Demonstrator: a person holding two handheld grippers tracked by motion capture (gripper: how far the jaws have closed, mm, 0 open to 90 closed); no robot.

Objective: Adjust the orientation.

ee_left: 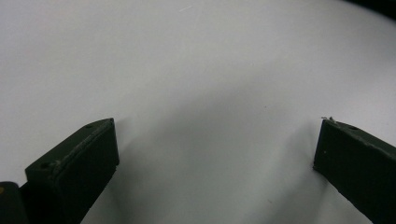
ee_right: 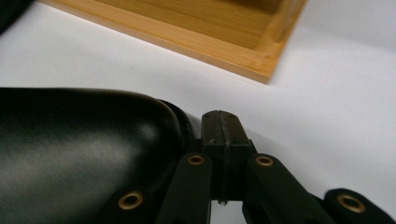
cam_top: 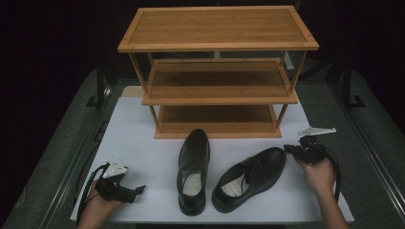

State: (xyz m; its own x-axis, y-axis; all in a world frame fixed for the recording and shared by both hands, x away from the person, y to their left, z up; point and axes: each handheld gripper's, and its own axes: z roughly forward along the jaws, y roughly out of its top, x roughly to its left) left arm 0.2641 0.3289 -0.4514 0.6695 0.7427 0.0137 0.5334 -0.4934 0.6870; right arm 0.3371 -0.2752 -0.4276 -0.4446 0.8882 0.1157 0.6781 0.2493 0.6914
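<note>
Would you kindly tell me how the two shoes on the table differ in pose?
The left shoe points straight at the rack; the right shoe lies angled, toe toward the right gripper. That shut gripper is at the right shoe's toe; nothing is at the left shoe. Both are black, upright lace-ups.

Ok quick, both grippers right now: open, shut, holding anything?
Left gripper: open, jaws wide apart over the white table, nothing between them.
Right gripper: shut, jaws pressed together, holding nothing, its tip beside the toe of the right shoe.
</note>
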